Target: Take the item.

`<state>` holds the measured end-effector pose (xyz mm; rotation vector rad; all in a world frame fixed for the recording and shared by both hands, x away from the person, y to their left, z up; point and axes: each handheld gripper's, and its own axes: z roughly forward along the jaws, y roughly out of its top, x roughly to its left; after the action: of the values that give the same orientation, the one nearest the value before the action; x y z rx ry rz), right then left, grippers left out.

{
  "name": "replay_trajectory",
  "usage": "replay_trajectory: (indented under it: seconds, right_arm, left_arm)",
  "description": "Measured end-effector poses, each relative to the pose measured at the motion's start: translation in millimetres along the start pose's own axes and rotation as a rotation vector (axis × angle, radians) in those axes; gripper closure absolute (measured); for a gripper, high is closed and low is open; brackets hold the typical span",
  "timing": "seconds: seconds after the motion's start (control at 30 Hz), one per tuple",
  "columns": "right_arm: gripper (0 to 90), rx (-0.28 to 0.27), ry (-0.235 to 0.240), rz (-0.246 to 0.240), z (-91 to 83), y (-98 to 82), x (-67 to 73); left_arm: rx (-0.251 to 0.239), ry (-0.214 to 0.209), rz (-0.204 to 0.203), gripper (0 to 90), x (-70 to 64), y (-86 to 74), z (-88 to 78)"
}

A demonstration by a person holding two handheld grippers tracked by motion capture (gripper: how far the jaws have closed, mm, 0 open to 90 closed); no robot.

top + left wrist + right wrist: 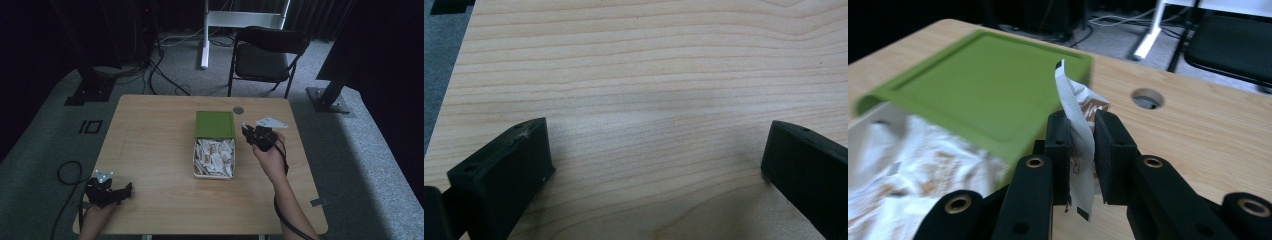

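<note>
Right gripper view: black right gripper (1082,150) clamped on a small white paper packet (1077,145), held at centre frame just off the green flat lid (983,95) half covering the white box of packets (214,159); so, probably, one packet out and many left inside. High view, lower left: black left gripper (107,192) with jaws wide apart over the bare wooden table (150,145), holding nothing. Upper centre: black folding chair (267,57), floor cables, nothing blocking.
</note>
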<state>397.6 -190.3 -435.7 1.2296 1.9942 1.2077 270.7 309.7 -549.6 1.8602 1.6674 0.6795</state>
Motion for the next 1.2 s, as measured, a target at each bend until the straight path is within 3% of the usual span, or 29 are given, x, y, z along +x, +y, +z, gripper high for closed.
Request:
replay_trajectory:
  seconds: [0.13, 0.43, 0.5, 0.8, 0.9, 1.2]
  right_arm:
    - [77.6, 0.008, -0.042, 0.016, 10.9, -4.1, -9.2]
    - [77.6, 0.054, -0.070, 0.087, 41.1, -12.5, -25.3]
    - [77.6, 0.074, -0.083, 0.084, 48.4, -15.0, -26.7]
    - [77.6, 0.098, -0.077, 0.158, 76.3, -31.8, -31.4]
    - [77.6, 0.110, -0.084, 0.154, 81.9, -34.8, -31.4]
    - [77.6, 0.166, -0.098, 0.202, 101.7, -51.0, -42.5]
  left_arm:
    - [0.000, 0.000, 0.001, 0.7, 0.1, 0.0, 0.0]
    - [0.000, 0.000, 0.000, 0.7, 0.0, 0.0, 0.0]
    - [0.000, 0.000, 0.000, 0.7, 0.0, 0.0, 0.0]
    - [0.000, 0.000, 0.000, 0.7, 0.0, 0.0, 0.0]
    - [0.000, 0.000, 0.000, 0.7, 0.0, 0.0, 0.0]
    - [0.000, 0.000, 0.000, 0.7, 0.0, 0.0, 0.0]
